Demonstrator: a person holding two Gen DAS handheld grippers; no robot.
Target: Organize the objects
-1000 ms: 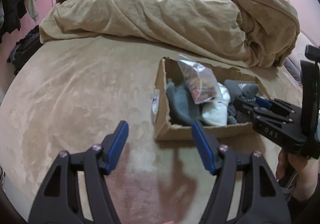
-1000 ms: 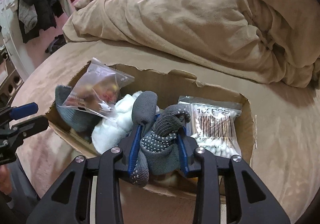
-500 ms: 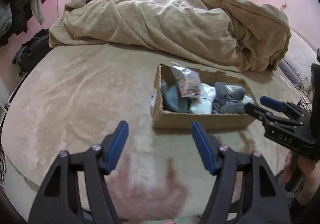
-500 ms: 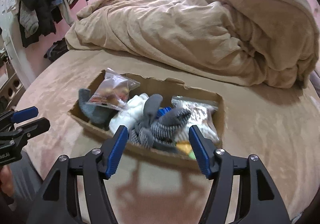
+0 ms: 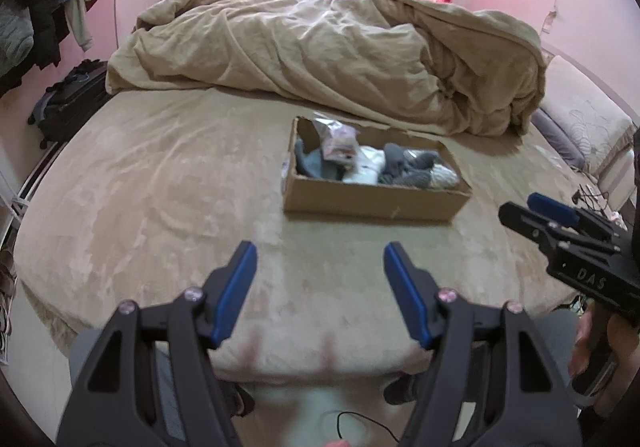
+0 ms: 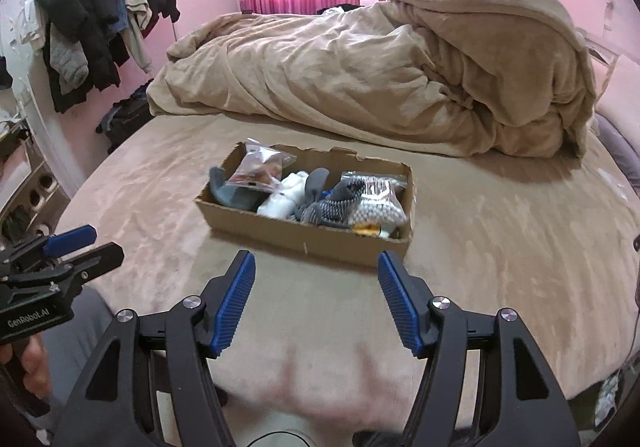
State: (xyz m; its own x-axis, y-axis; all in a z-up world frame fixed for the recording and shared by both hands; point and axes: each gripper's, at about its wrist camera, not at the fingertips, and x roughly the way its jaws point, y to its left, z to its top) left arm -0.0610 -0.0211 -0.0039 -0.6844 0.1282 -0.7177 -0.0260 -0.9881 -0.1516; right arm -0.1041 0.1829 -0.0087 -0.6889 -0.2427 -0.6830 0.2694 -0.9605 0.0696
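Note:
A shallow cardboard box sits on the bed. It holds grey socks, a white bundle, a clear snack bag and a bag of white beads. My left gripper is open and empty, well back from the box near the bed's front edge. My right gripper is open and empty, also back from the box. The right gripper shows at the right of the left wrist view; the left gripper shows at the left of the right wrist view.
A crumpled beige duvet lies behind the box. Clothes hang on a rack at the left. A dark bag stands on the floor left of the bed. A pillow lies at the right.
My right gripper let go of the grey socks, which now lie in the box, and opened. Both grippers pulled back from the box toward the bed's front edge.

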